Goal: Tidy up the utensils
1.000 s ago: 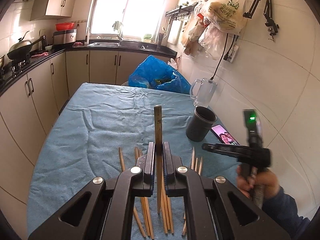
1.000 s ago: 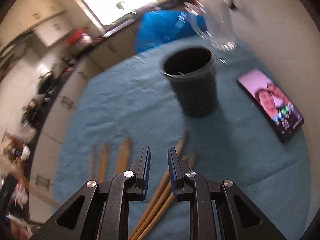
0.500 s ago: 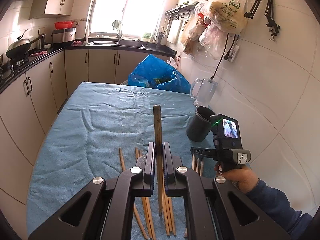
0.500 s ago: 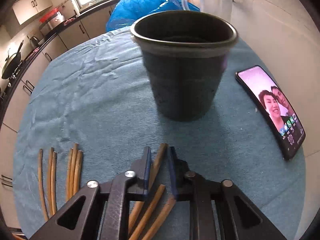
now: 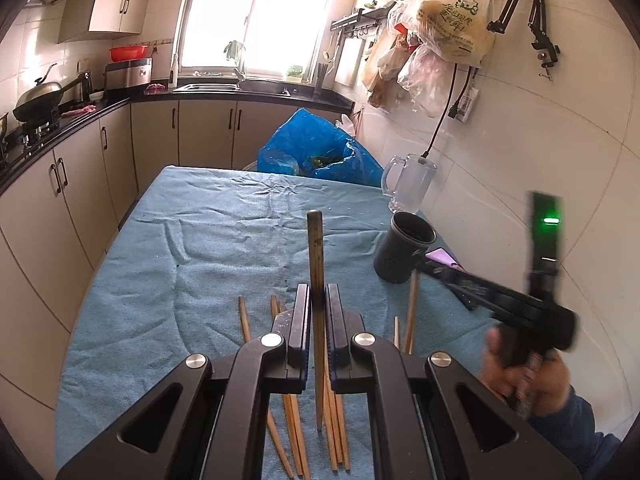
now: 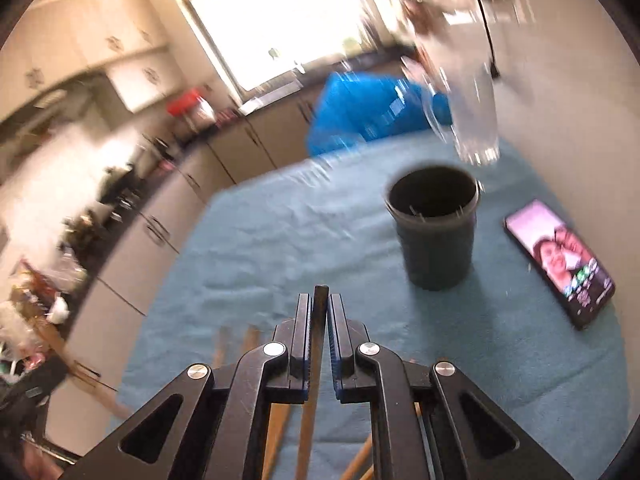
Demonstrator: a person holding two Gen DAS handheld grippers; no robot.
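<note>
My left gripper [image 5: 318,312] pinches one chopstick [image 5: 316,256] upright, blunt end up; my right gripper [image 6: 319,320] clamps another chopstick [image 6: 320,300], pointing toward the dark cup [image 6: 434,228] near the tabletop's right edge.

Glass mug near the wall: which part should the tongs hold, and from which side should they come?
Probably the handle, coming from the table side. The mug stands upright, and its handle sticks out away from the wall.
</note>
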